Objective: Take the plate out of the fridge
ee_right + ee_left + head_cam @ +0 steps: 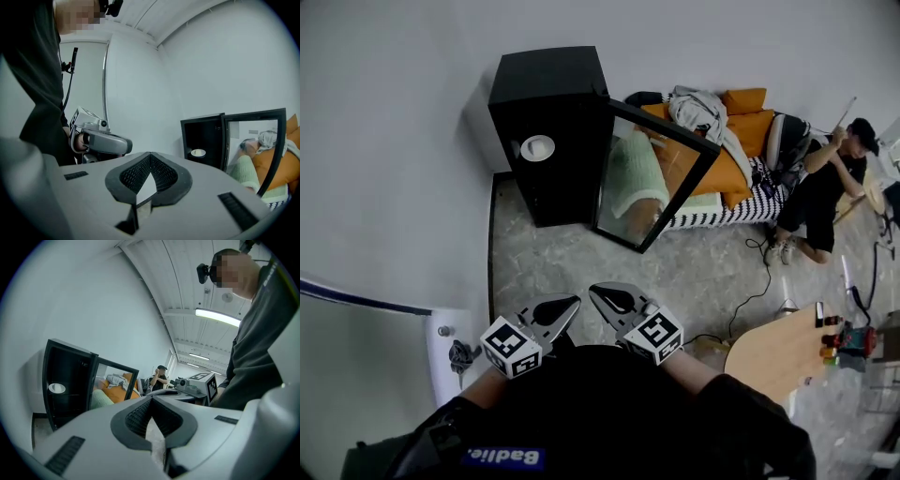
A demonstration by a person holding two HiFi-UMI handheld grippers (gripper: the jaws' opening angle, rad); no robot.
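Note:
A small black fridge (551, 131) stands against the wall with its glass door (652, 178) swung open to the right. A white plate (537, 147) rests on a shelf inside; it also shows as the plate (57, 388) in the left gripper view and the plate (198, 153) in the right gripper view. Both grippers hover side by side well short of the fridge, over the floor. My left gripper (573, 304) has its jaw tips together with nothing between them. My right gripper (595, 292) is likewise shut and empty.
An orange sofa (736, 141) with clothes lies behind the open door. A person (825, 192) sits on the floor at the right, with a cable (755, 291) trailing nearby. A wooden table (778, 352) with small items stands at the lower right. A white sink (455, 352) is at the left.

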